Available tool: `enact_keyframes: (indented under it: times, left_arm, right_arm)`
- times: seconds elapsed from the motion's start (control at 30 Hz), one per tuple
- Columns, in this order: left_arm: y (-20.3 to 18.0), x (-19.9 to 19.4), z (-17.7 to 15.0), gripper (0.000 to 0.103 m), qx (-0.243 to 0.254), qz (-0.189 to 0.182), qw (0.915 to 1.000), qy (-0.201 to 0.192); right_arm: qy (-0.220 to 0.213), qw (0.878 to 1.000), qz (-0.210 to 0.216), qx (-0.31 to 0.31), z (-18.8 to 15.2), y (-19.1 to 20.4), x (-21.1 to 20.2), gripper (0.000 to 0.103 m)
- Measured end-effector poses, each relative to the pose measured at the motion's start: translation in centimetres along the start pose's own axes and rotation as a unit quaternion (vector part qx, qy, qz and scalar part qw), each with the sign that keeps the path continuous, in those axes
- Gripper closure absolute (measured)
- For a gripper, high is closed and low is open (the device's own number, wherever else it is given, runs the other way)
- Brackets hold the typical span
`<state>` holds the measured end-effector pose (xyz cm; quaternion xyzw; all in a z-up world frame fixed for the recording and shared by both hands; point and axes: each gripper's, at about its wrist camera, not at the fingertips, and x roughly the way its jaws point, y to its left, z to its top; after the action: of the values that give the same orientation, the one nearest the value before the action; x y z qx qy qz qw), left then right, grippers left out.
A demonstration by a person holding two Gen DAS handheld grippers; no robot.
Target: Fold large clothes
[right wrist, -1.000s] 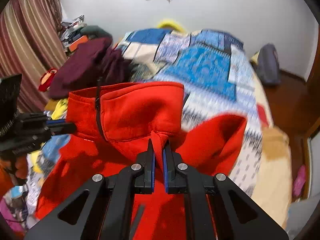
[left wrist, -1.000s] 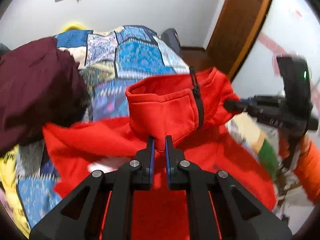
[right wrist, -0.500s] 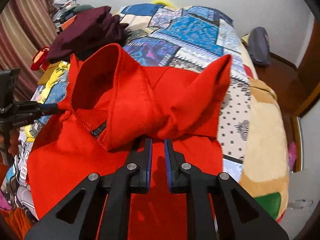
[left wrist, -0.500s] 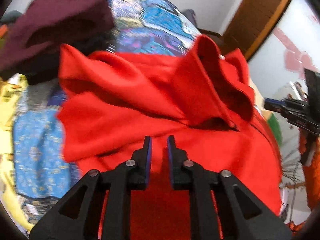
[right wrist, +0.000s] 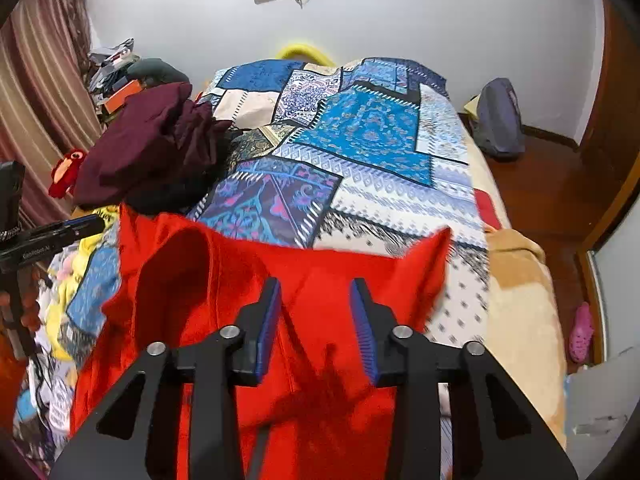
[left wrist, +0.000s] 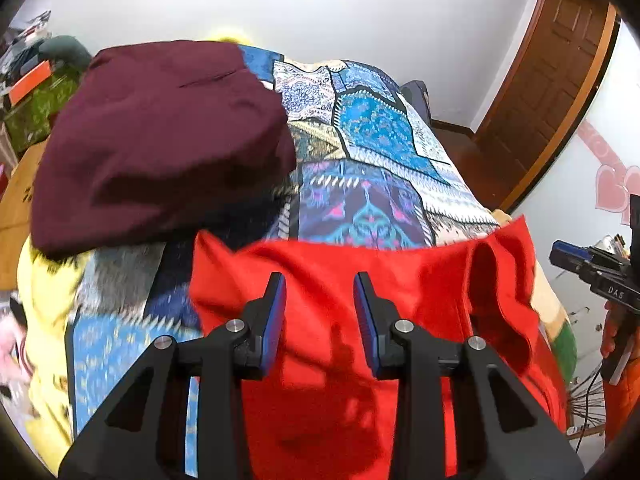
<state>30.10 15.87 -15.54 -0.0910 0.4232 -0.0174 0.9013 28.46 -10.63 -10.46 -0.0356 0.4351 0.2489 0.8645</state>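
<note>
A red hooded jacket [left wrist: 328, 280] lies spread on the near end of the bed, its hood folded down onto its body. My left gripper [left wrist: 320, 304] hovers just above the red cloth near its left part; its jaws are opening and no cloth is pinched between the blue pads. In the right wrist view the same red jacket [right wrist: 320, 280] fills the lower middle, its hood opening [right wrist: 176, 264] at the left. My right gripper [right wrist: 316, 308] hangs over it, jaws likewise opening, with nothing held. Each gripper shows at the edge of the other's view.
A patchwork blue bedspread [right wrist: 360, 140] covers the bed. A maroon garment heap [left wrist: 160, 136] sits at the left, close to the jacket's far-left corner. A wooden door [left wrist: 552, 80] and floor lie to the right, a grey bag [right wrist: 498, 120] by the far wall.
Both grippers were shut on the lifted hood edge a second ago; the hood went down onto the jacket, and both sets of jaws have let go and spread apart.
</note>
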Motion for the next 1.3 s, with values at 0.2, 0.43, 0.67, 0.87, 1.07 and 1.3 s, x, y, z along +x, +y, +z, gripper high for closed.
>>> enact_keyframes:
  times: [0.2, 0.43, 0.67, 0.87, 1.07, 1.3]
  left_arm:
    - [0.8, 5.5, 2.0, 0.069, -0.014, 0.008, 0.9997, 0.021]
    - [4.7, 10.7, -1.9, 0.069, -0.009, 0.084, 0.9937, 0.074]
    - [8.4, 11.2, -7.3, 0.056, 0.051, 0.191, 0.9756, 0.096]
    - [11.0, 9.3, -9.2, 0.056, 0.015, 0.194, 0.973, 0.124]
    - [8.7, 4.3, -7.1, 0.056, 0.042, 0.183, 0.9795, 0.074]
    - [2.6, 1.7, -2.8, 0.031, 0.076, 0.113, 0.9906, -0.006]
  right_arm:
    - [0.049, 0.998, 0.01, 0.024, 1.7, -0.4, 6.7, 0.068]
    - [0.074, 0.995, -0.052, 0.029, -0.4, -3.4, 9.0, 0.068]
    - [0.08, 0.99, -0.116, 0.013, -2.6, -7.4, 8.1, 0.048]
    - [0.097, 0.982, -0.154, 0.053, -4.8, -10.6, 6.6, 0.045]
    - [0.075, 0.984, -0.157, 0.049, -3.9, -10.1, 2.2, 0.045]
    - [0.029, 0.996, -0.079, 0.001, -0.1, -4.1, 0.6, 0.045]
